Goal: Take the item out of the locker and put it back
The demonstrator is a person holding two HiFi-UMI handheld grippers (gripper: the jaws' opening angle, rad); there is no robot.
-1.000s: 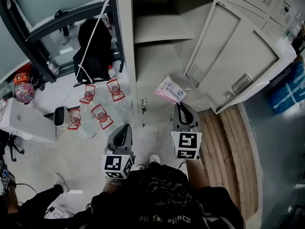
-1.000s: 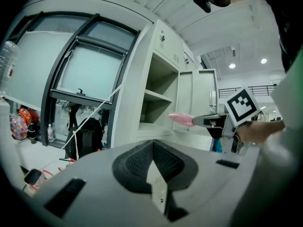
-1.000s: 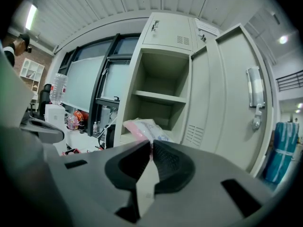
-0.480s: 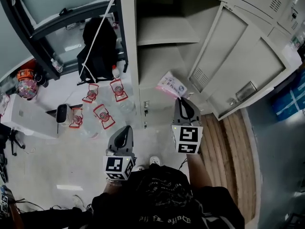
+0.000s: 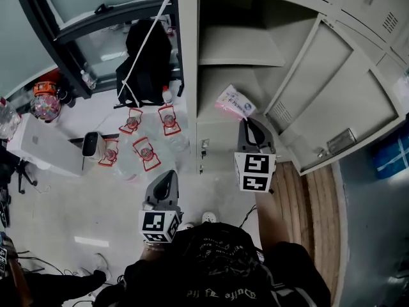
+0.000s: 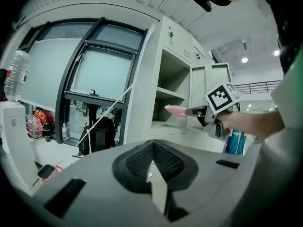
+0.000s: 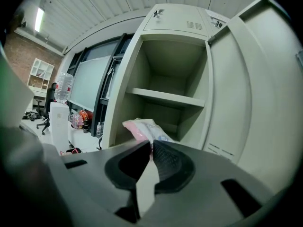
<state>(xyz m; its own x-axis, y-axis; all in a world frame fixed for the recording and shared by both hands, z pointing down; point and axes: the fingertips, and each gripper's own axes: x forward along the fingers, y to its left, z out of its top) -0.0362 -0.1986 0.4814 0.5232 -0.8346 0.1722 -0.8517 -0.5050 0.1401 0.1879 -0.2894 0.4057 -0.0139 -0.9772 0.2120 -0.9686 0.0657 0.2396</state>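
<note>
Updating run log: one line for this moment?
right gripper: shut on pink-and-white plastic packet | packet: at open grey metal locker mouth, below shelf | left gripper: shut, empty

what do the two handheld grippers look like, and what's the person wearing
The left gripper and the right gripper are both grey, wedge-shaped handheld tools. Each carries a white cube with black square markers at its rear. Dark ribbed pads line the insides of the jaws. The person wears a black top with pale lettering.
</note>
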